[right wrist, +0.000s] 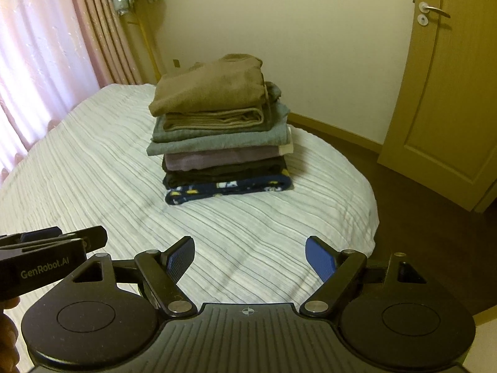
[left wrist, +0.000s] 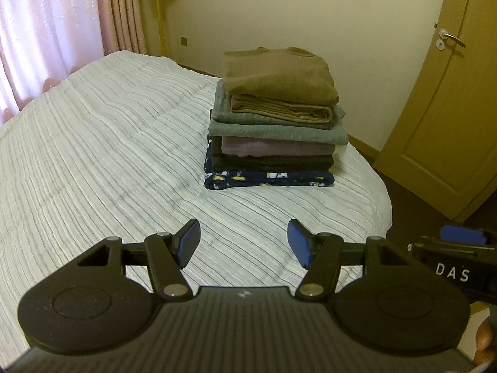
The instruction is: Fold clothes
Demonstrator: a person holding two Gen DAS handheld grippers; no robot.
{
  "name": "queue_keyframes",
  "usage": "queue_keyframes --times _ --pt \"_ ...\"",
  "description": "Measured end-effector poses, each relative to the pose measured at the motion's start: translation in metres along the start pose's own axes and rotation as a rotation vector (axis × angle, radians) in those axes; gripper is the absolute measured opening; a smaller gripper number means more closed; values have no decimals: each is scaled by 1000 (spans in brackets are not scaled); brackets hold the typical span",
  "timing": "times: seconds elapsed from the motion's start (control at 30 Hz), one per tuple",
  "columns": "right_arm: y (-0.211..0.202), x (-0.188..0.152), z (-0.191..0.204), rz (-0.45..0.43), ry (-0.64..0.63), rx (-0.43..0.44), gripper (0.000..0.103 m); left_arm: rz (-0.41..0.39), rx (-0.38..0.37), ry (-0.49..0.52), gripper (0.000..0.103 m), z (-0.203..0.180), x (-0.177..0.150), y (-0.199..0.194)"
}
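Note:
A stack of several folded clothes point(left wrist: 276, 124) stands on the bed with the white striped cover point(left wrist: 108, 143), near its far right corner. A brown garment point(left wrist: 279, 74) lies on top and a navy patterned one point(left wrist: 267, 180) at the bottom. The stack also shows in the right wrist view point(right wrist: 220, 130). My left gripper point(left wrist: 243, 241) is open and empty, held above the cover in front of the stack. My right gripper point(right wrist: 250, 256) is open and empty, beside the left one, also short of the stack.
A pink curtain point(left wrist: 46, 31) hangs along the bed's left side. A yellow door point(left wrist: 450, 108) is at the right past the bed's edge, with dark floor point(right wrist: 435, 223) between. A cream wall point(left wrist: 279, 9) is behind the bed.

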State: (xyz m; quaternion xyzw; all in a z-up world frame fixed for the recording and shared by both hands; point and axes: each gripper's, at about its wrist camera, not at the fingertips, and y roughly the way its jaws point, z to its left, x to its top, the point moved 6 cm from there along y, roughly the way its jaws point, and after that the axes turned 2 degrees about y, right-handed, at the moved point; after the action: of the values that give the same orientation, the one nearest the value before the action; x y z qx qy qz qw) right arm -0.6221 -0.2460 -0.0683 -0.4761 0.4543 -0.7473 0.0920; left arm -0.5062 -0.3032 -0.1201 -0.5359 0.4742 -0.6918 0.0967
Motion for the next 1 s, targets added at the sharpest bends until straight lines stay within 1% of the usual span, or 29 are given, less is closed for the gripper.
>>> queue_keyframes --times 0.17,0.43,0.7,1.0 --pt "4 4 0 3 -1 -3 81 -5 -4 12 59 -2 5 4" --pt "18 8 -1 27 4 -4 81 22 -2 22 59 -2 5 18" --pt "32 3 -3 68 1 -12 81 53 -3 22 59 -2 2 33" --pt "44 3 -6 93 -5 -16 81 78 -5 25 59 -4 1 44"
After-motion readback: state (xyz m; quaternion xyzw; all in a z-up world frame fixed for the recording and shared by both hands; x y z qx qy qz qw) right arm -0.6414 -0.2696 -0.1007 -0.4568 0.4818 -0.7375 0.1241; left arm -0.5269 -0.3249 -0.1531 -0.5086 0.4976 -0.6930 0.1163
